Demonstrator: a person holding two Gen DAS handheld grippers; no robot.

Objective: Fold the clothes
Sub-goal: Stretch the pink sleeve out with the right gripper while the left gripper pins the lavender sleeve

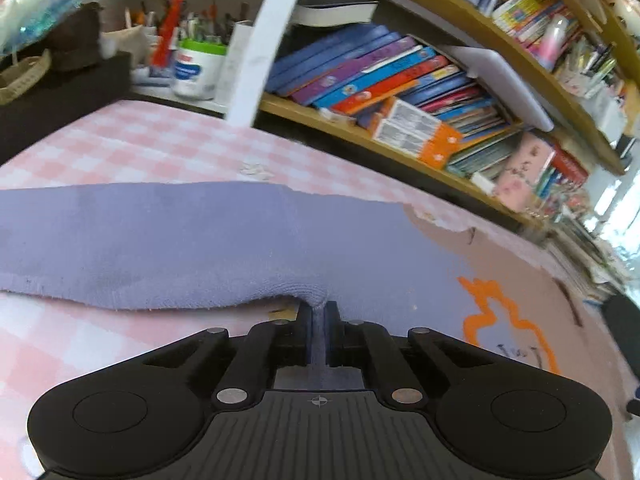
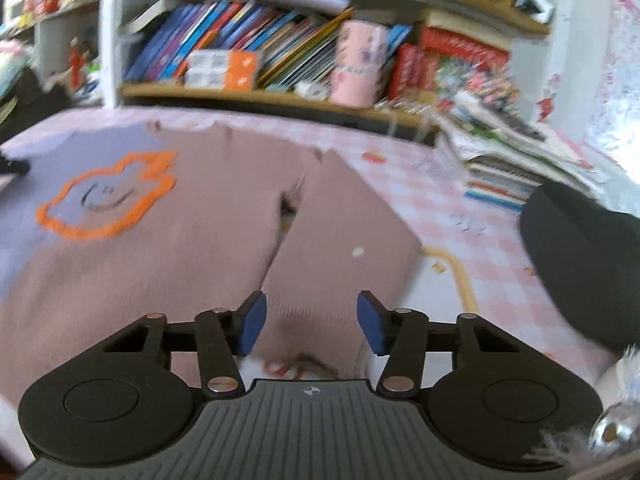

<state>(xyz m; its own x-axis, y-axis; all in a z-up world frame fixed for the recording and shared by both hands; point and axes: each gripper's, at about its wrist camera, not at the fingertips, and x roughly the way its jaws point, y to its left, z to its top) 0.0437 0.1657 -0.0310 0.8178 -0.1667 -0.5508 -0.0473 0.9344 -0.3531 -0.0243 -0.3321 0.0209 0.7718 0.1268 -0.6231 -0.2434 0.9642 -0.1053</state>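
Sweater (image 2: 168, 240) fabric, lilac, sits pinched between the closed left tongs (image 1: 319, 312), while the right tongs (image 2: 311, 320) gape wide over its mauve sleeve (image 2: 340, 248).

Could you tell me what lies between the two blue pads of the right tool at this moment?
In the right wrist view, the open right tool has only the sweater's pink sleeve showing between its pads; nothing is gripped.

One sweater (image 2: 208, 216) lay on one pink checked cloth (image 2: 460, 208) — two sleeves, one lilac (image 1: 160, 240), one brownish-pink (image 2: 340, 240), and one orange outline motif (image 2: 108, 200). Two grippers showed — left gripper (image 1: 319, 312), right gripper (image 2: 311, 320). One white tub (image 1: 198, 68) stood on the side.
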